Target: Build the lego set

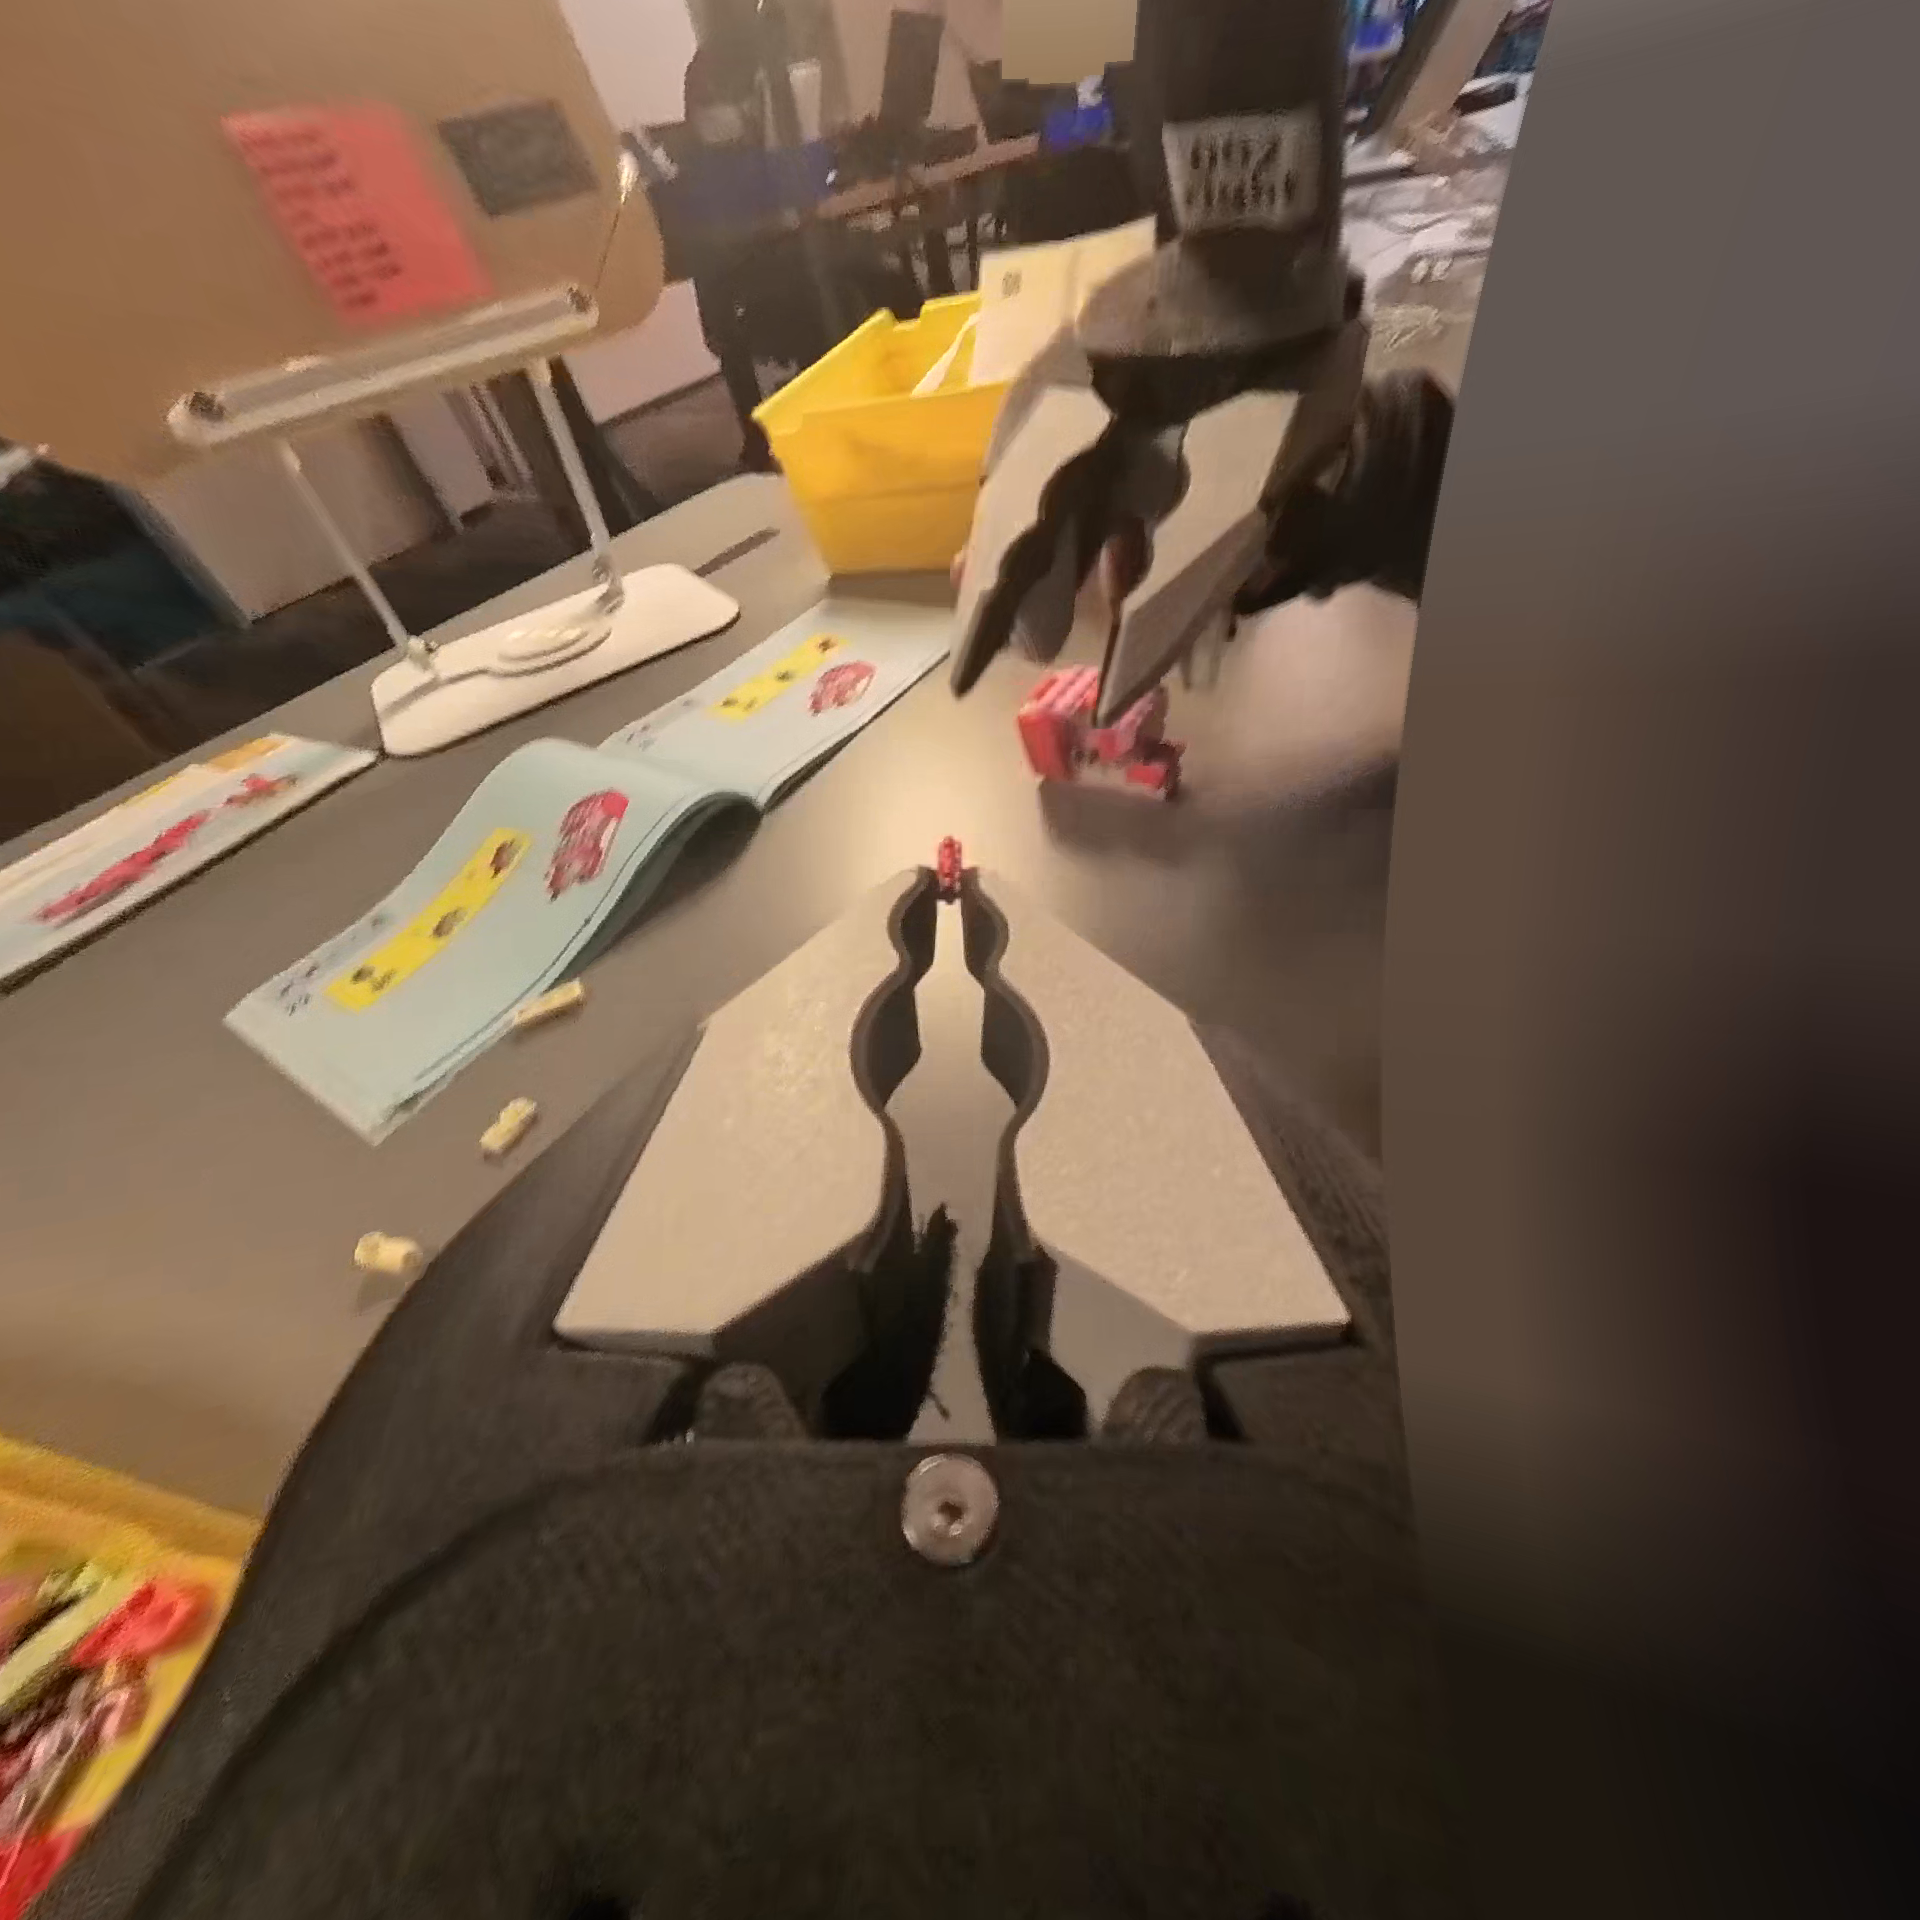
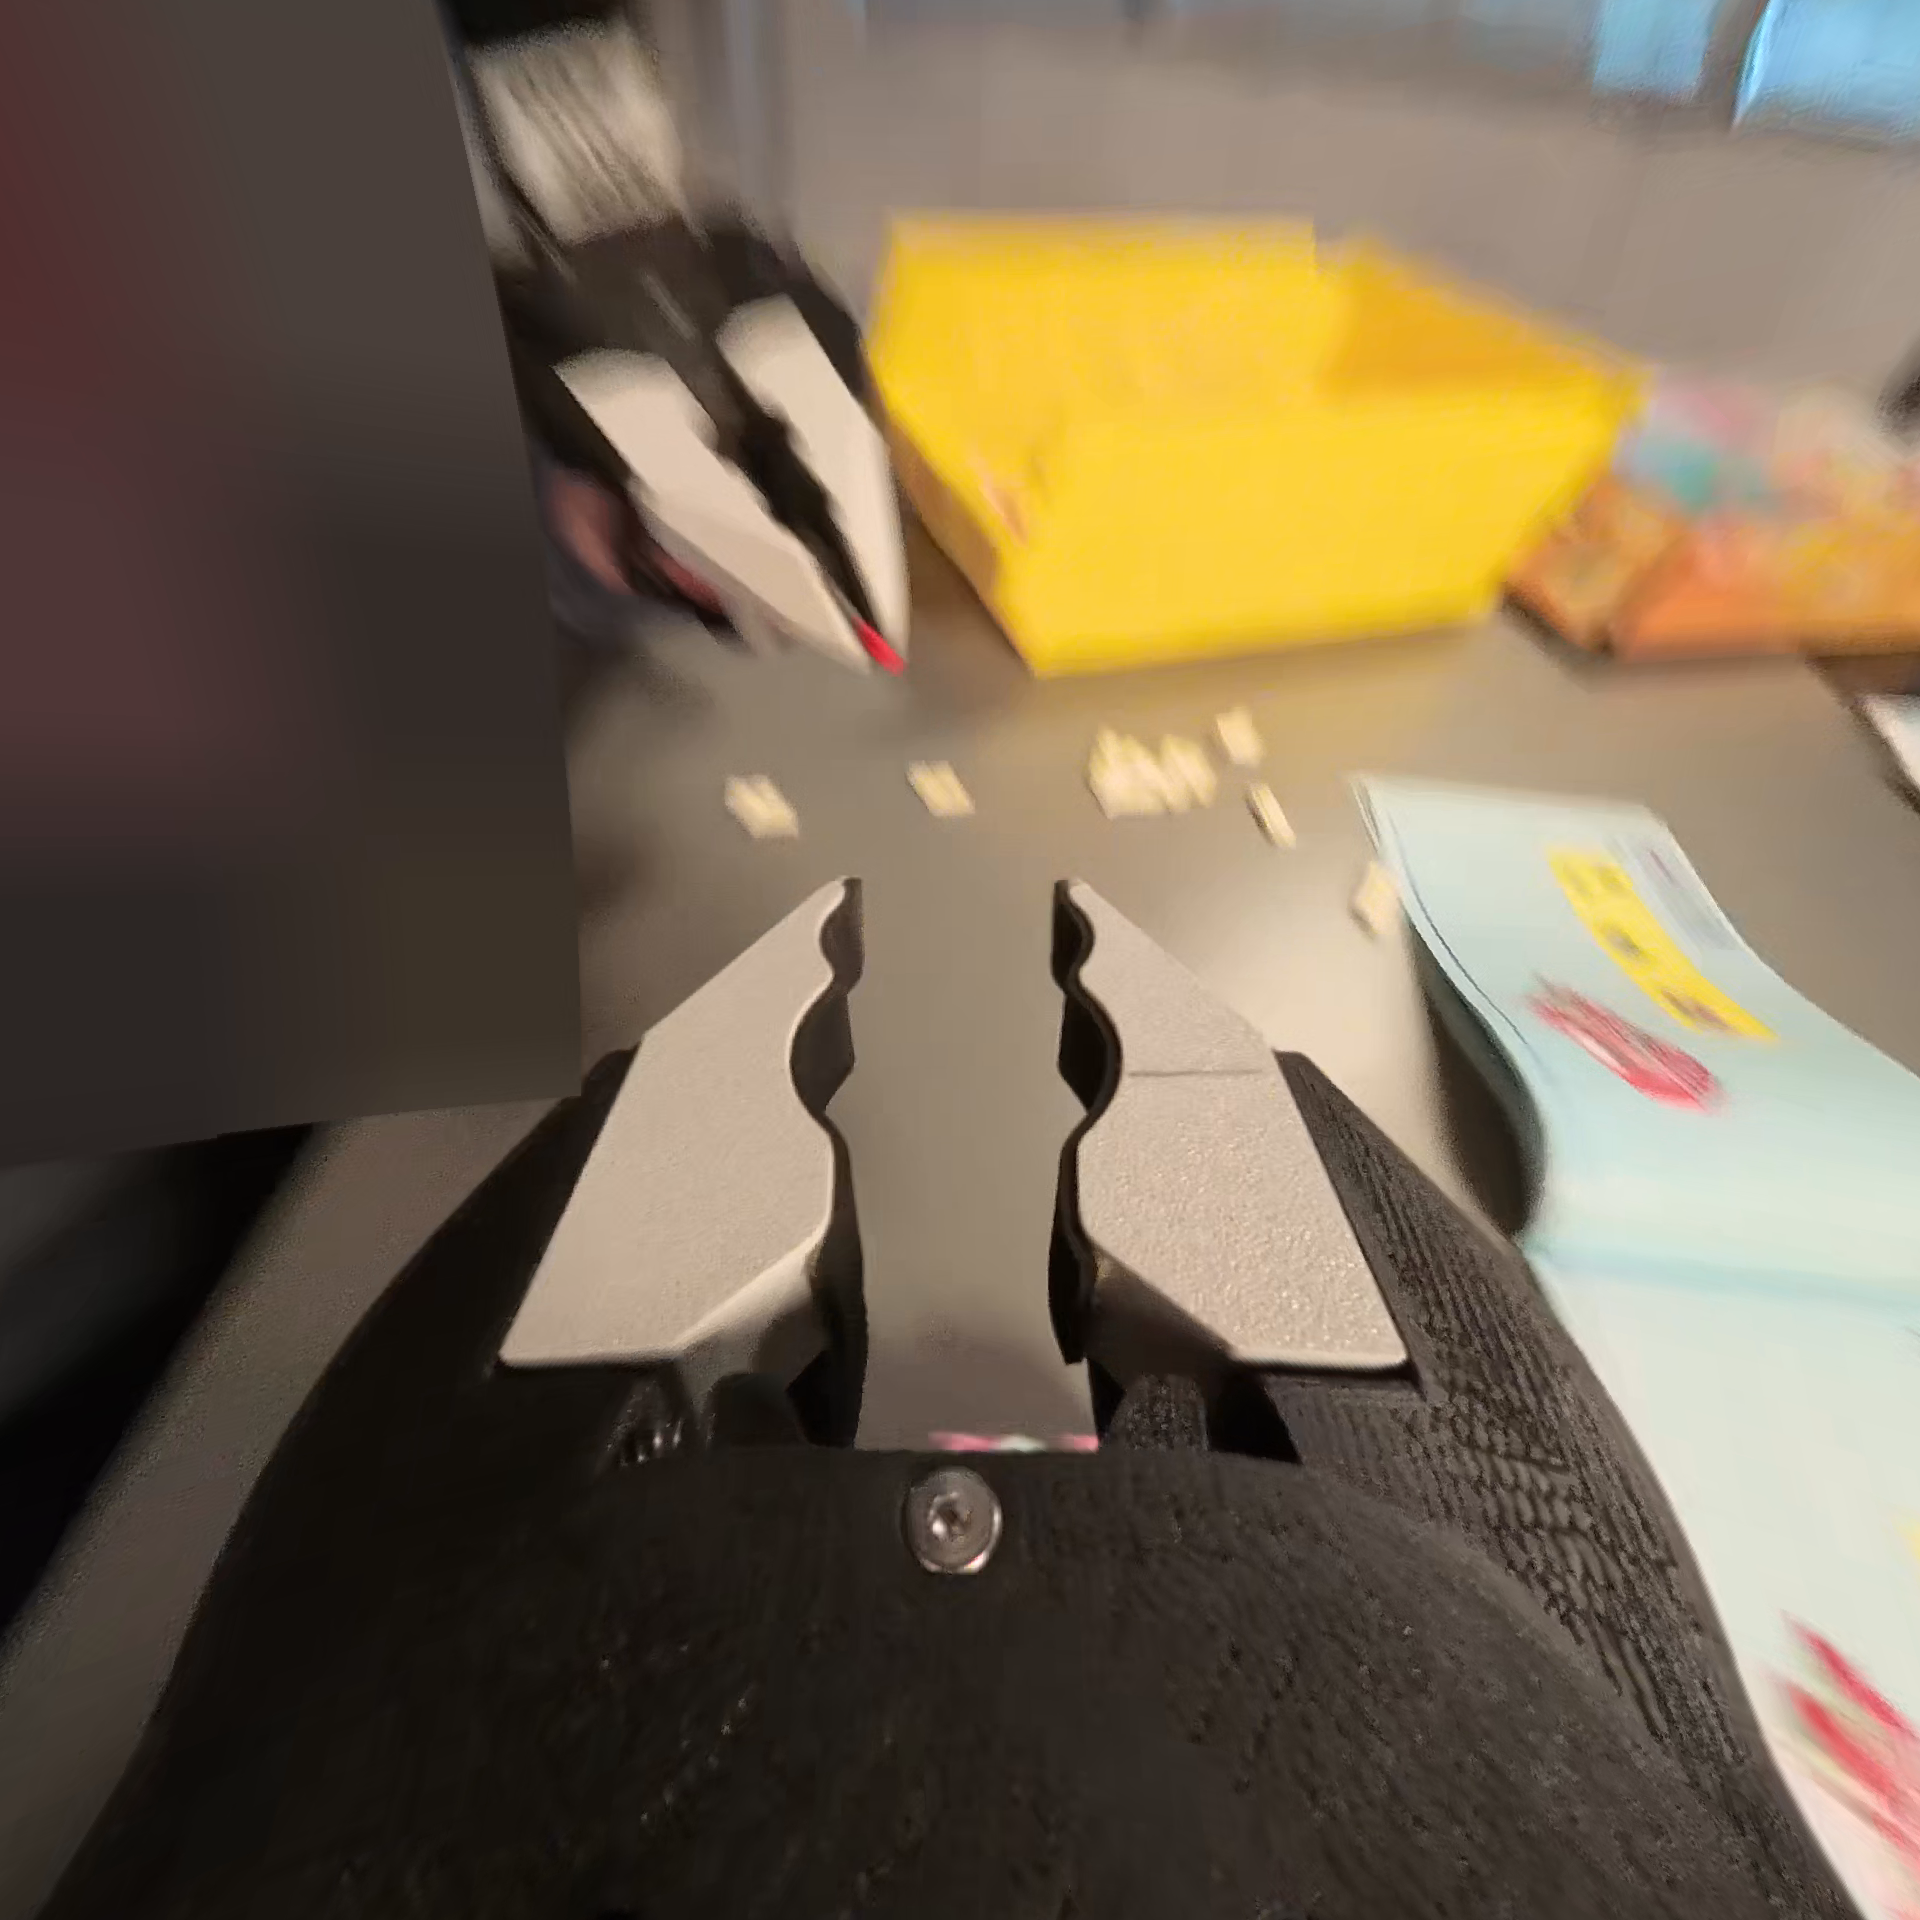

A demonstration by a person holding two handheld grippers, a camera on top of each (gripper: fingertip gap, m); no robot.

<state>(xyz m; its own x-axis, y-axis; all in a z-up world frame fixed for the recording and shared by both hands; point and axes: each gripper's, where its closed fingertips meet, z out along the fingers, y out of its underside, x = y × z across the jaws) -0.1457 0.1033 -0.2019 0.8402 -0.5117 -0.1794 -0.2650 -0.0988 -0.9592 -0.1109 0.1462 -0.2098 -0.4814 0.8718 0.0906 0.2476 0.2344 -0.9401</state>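
Flat grey matte table (image 1: 156, 1091) carrying an open pale-blue instruction booklet (image 1: 582, 914) with curled pages, a second flat pale-blue booklet (image 1: 177, 831) to its left, and a white flat-based stand (image 1: 561, 644) behind them. Small cream plastic bricks (image 1: 509, 1122) scattered loose beside the open booklet's near edge; a red-and-pink block assembly (image 1: 1091, 738) resting on the surface well to the right. Yellow open-topped plastic bin (image 1: 883, 457) at the far side, another yellow bin (image 1: 104, 1538) at the near left corner.
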